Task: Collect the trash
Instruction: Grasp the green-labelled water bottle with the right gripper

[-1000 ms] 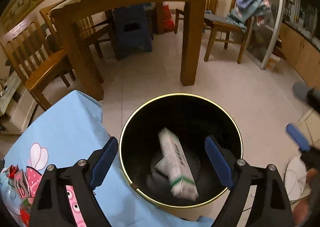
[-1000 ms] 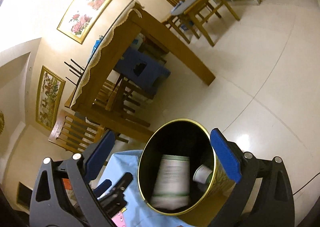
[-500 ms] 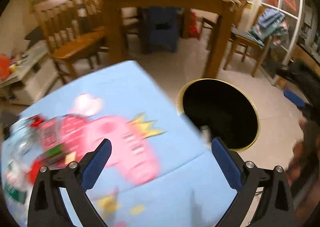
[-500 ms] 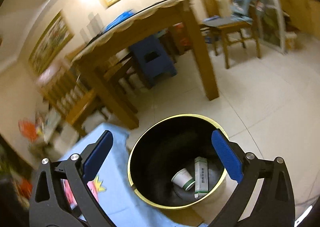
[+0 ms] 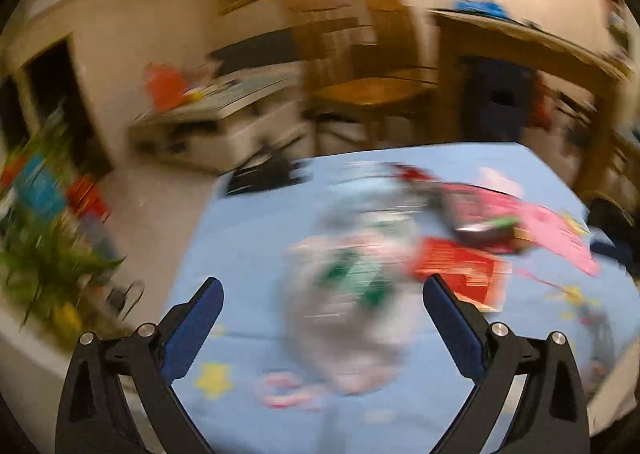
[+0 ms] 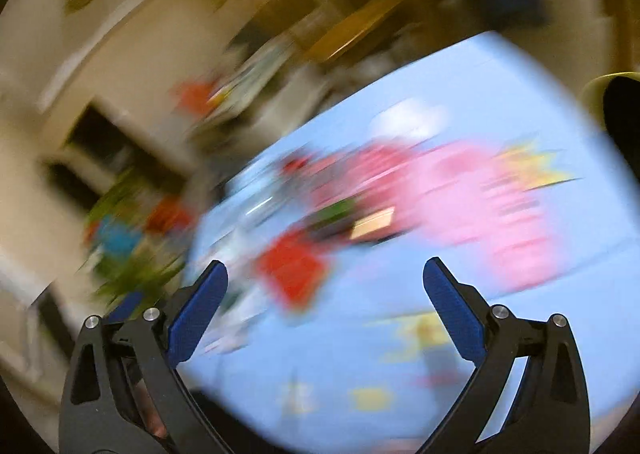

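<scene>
- Trash is sitting on the blue tablecloth (image 5: 248,238): a whitish crumpled bag (image 5: 352,302) with green print, a red packet (image 5: 460,274) just beside it, and a darker wrapper (image 5: 484,226) past that.
- Left gripper (image 5: 323,304) is hanging over the cloth with jaws spread wide, gripping nothing; the bag is lining up between its 2 fingers.
- Right gripper (image 6: 325,286) is also released and empty, pointing at the same pile, with the red packet (image 6: 294,270) sitting nearest its left finger.
- Bin (image 6: 616,102) is showing only as a dark mouth with a yellowish rim at the right edge of the right view, off the cloth's corner.
- Both views are motion-smeared, so the bag could be clear film or thin paper; I can't tell which.
- Handling call: the bag is looking light, soft and collapsible, probably slick, so nothing fragile.
- Best hold is likely pinching a bunched fold near its middle rather than a loose edge, which could slip out.
- Red packet is looking flat and stiffer; taking it by an edge should be working better.
</scene>
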Tool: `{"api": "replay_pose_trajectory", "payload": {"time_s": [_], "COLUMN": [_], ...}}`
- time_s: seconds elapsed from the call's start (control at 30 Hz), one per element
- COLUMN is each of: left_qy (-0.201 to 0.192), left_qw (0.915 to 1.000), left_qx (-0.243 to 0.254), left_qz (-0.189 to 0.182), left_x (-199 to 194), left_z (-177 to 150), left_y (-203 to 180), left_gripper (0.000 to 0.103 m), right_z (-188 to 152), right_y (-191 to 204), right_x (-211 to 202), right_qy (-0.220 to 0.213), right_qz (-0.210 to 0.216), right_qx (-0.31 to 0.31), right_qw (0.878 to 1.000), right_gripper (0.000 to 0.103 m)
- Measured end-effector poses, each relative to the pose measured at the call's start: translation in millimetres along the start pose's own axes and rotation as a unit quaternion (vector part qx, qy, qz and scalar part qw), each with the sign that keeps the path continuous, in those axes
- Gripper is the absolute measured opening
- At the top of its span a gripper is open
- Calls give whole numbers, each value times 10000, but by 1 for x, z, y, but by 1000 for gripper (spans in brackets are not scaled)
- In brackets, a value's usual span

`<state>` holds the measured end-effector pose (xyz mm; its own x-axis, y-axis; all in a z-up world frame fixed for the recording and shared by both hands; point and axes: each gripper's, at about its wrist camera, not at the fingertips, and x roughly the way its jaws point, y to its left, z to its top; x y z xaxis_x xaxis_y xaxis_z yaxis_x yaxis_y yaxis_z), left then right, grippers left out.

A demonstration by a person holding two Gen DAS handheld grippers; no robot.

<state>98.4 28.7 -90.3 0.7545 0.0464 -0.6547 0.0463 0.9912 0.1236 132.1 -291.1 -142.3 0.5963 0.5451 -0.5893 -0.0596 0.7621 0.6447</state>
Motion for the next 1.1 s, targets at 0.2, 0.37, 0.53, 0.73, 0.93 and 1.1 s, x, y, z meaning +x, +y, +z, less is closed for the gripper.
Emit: {"api": "replay_pose_trajectory", "payload": {"time_s": [0.2,0.37,0.53,0.73,0.93,1.1], "left_qy": [-38,-150,-202,-149,-106,-98], "left_qw": [9964,9966,9960,9944,9931,9924], "left_qx": [-799,-761,-866,-1038,-1158,-1215], "left_qz": [280,288,62,-124,-172,-139], "left_x": [17,20,20,25,27,26], "left_z": [-9,-22,-28,-33,-35,-35], "left_y": [84,91,100,109,112,110], "left_gripper": [96,96,96,97,97,97], "right_z": [6,25,37,34,40,36], "right_y": [77,104,114,98,99,77], "right_x": [89,150,184,202,211,208], "right_qy": [913,1287,1427,1457,1501,1588], "right_qz": [367,-387,-924,-1248,-1314,-1095], "right_qx": [-130,283,457,963,940,1270], "right_qw": [9951,9905,9844,9767,9754,9730], "right_gripper": [82,76,73,72,71,71]}}
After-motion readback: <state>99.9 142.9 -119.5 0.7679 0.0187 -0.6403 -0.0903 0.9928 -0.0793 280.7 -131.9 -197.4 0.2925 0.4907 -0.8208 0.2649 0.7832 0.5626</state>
